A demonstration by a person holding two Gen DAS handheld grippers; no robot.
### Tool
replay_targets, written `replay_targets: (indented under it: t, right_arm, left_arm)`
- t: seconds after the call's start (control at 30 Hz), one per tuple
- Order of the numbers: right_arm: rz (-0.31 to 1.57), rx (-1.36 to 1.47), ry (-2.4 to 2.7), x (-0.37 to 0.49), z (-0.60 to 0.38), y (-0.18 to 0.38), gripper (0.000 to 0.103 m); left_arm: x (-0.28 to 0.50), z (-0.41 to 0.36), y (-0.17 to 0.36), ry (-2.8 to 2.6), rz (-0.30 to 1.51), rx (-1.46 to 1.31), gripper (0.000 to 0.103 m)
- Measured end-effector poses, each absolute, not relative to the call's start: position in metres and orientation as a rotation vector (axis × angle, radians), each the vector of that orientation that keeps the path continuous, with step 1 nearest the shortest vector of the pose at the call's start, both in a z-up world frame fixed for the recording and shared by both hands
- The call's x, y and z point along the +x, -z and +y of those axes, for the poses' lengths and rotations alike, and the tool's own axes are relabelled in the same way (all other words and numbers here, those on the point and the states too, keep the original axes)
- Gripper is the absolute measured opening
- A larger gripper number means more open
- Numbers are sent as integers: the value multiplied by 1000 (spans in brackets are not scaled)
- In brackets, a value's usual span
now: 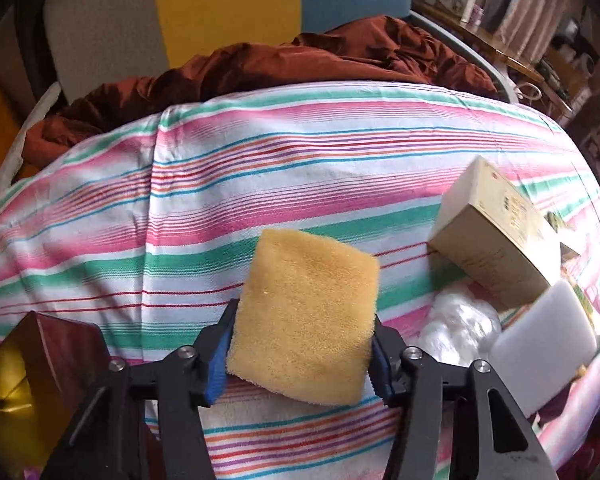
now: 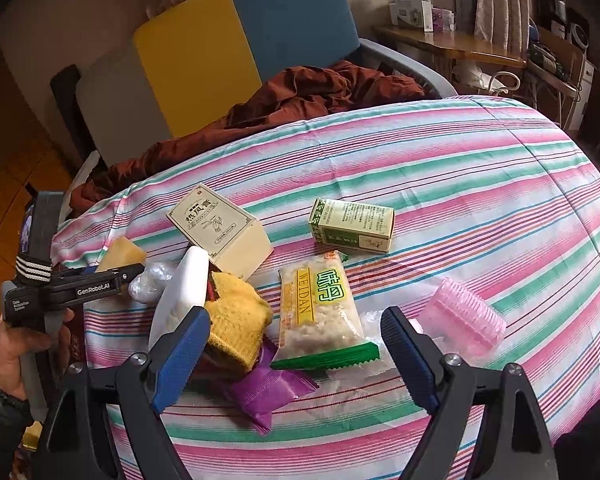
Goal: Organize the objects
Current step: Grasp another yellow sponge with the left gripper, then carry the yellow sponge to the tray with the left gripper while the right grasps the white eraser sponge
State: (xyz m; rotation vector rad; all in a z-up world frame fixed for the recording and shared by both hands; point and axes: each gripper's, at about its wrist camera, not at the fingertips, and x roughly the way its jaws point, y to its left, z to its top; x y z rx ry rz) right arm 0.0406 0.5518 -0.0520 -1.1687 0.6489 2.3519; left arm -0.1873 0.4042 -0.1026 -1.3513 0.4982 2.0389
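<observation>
Left gripper (image 1: 300, 354): its blue pads are pressed against both sides of a yellow sponge (image 1: 306, 320), which stands up between them, tilted a little.
Right gripper (image 2: 294, 354): jaws spread wide with nothing held; it hangs above the snack packet and the purple wrapper.
Yellow sponge, seen from the right wrist: only a corner of it shows beyond the left gripper's black body, at the left edge of the bed.
Surface: a striped bedspread (image 2: 480, 184) in pink, green and white carries all the items.
Beige box (image 2: 220, 228): lies tilted near the left of the pile, printed top face up.
Green box (image 2: 352, 226): lies on its side, apart from the beige box, to its right.
White foam block (image 2: 182, 292): leans on edge, just beside the beige box.
Yellow knitted cloth (image 2: 238, 320): bunched up against the white foam block.
Snack packet (image 2: 322, 312): clear with a green end, lying flat, its lower end resting over the purple wrapper (image 2: 266, 394).
Pink ribbed roller (image 2: 464, 316): lies to the right, on clear plastic.
Person's hand (image 2: 16, 354): grips the handle of the left gripper at the left edge of the view.
Behind the bed: a crumpled brown cloth (image 2: 300, 96) lies against a yellow and blue panel.
</observation>
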Motion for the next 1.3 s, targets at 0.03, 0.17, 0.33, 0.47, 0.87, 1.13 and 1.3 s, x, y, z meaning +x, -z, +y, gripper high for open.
replay_targets:
  t: [0.03,0.17,0.33,0.47,0.87,1.13,1.3]
  right_arm:
    - [642,-1175,-2351,40,551,53,89]
    - [614,-1177,-2388,37,545,51,89]
    - [382,-1295,-2592,15,508,42,89]
    - [-220,-1481,-2709,-17,457,35,89]
    - [-1341,-2171,-2178,-98,403,104,89]
    - [-1145,-2253,-2175,-112,416,120,69]
    - [-872,-2069,-2376,-95,426,90,68]
  left_arm:
    - [-183,401,99,-2035,492,-1337,56]
    - [-159,382,75,-2021,442,-1267,56]
    - [-132,342,39,-2006,358,-1197,57]
    - [-110,294,11,-2008,305,-1138,57]
    - [-105,157,6,-2119,20,-1221,57]
    - [-106,104,12,-2210,-111,-1270,57]
    - [-101,84,15,-2254,-150,-1284,57]
